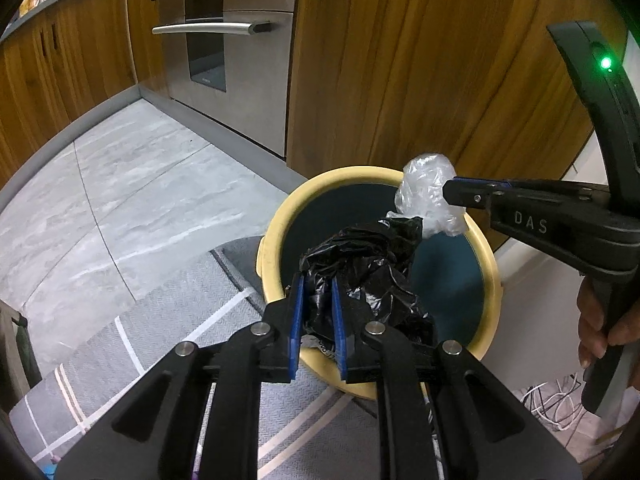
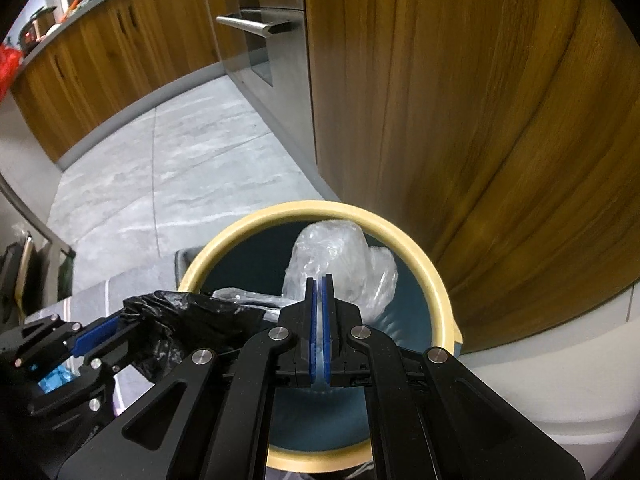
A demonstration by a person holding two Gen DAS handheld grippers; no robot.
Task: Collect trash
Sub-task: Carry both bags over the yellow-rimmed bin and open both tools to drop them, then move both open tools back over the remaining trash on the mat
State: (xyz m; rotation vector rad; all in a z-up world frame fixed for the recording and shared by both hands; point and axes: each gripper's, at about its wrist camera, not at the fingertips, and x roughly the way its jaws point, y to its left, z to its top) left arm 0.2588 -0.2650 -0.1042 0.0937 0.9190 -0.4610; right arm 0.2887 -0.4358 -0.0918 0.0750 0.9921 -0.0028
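A round bin (image 1: 276,240) with a cream rim and dark teal inside stands on the floor by a wooden cabinet; it also shows in the right wrist view (image 2: 436,280). My left gripper (image 1: 318,284) is shut on a crumpled black plastic bag (image 1: 368,264) and holds it over the bin's mouth. My right gripper (image 2: 319,280) is shut on a crumpled clear plastic bag (image 2: 340,260), held over the bin. In the left wrist view the right gripper (image 1: 450,194) comes in from the right with the clear bag (image 1: 424,196) above the far rim. The black bag (image 2: 172,308) and left gripper (image 2: 108,330) show at lower left in the right wrist view.
A grey rug with white lines (image 1: 160,320) lies under the bin's near side. Grey marble floor tiles (image 1: 140,184) stretch to the left. A steel oven (image 1: 224,60) and wooden cabinets (image 1: 400,60) stand behind. White cables (image 1: 552,404) lie at lower right.
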